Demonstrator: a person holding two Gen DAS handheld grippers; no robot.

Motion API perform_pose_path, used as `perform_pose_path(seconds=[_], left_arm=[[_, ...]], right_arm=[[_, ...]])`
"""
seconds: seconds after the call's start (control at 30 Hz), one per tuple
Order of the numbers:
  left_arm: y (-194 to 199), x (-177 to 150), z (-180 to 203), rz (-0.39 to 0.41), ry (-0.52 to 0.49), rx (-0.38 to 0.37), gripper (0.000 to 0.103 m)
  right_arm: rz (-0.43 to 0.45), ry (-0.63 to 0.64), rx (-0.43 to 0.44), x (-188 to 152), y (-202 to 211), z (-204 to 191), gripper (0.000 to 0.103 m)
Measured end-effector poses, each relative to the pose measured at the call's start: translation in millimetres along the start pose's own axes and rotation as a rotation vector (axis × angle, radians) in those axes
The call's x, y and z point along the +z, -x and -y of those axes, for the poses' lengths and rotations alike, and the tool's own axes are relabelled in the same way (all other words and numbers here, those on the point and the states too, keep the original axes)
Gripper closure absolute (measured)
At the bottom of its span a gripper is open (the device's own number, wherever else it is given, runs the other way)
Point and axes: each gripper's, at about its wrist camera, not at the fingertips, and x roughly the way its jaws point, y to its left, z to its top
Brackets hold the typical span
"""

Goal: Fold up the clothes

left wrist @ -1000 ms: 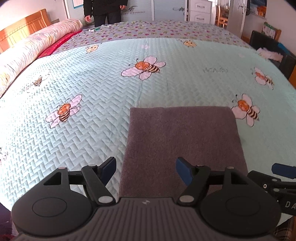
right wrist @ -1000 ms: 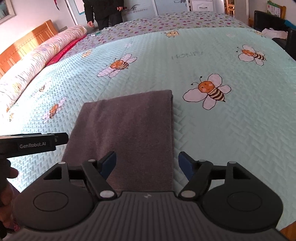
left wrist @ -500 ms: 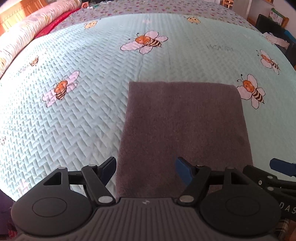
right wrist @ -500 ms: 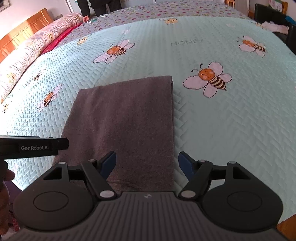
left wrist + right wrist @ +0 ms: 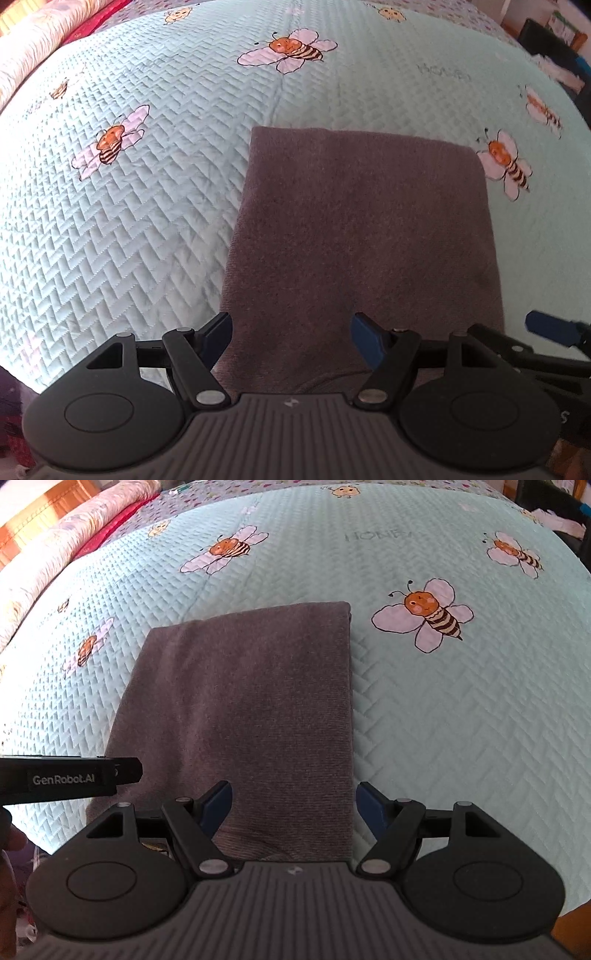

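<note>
A grey-brown garment (image 5: 362,236) lies folded into a flat rectangle on the pale green bee-print quilt (image 5: 147,206); the right wrist view shows it too (image 5: 251,716). My left gripper (image 5: 291,334) hangs open above the garment's near left corner, its blue pads apart and nothing between them. Above the near right edge of the garment my right gripper (image 5: 295,805) is open too, with its right pad over the quilt. A blue fingertip of the right gripper shows at the right edge of the left wrist view (image 5: 550,326). The left gripper's body (image 5: 70,779) crosses the left side of the right wrist view.
A rolled floral duvet (image 5: 62,554) and a wooden headboard (image 5: 33,520) lie along the far left. A dark chair (image 5: 554,40) with white cloth stands beyond the bed's right side. The bed's near edge runs just under both grippers.
Both cameras have tipped further down: the far room and the standing person have left the views, and the folded garment sits larger and lower. Both grippers stay open.
</note>
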Motion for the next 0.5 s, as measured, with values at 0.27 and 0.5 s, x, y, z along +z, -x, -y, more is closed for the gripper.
perform_pose_path(seconds=[0.27, 0.5], left_arm=[[-0.1, -2.3, -0.1, -0.025, 0.007, 0.000, 0.029], [-0.2, -2.5, 1.2, -0.037, 0.005, 0.009, 0.029]], right_arm=[[-0.011, -0.005, 0.010, 0.7, -1.1, -1.4, 0.029], [-0.008, -0.013, -0.018, 1.8, -4.0, -0.5, 0.029]])
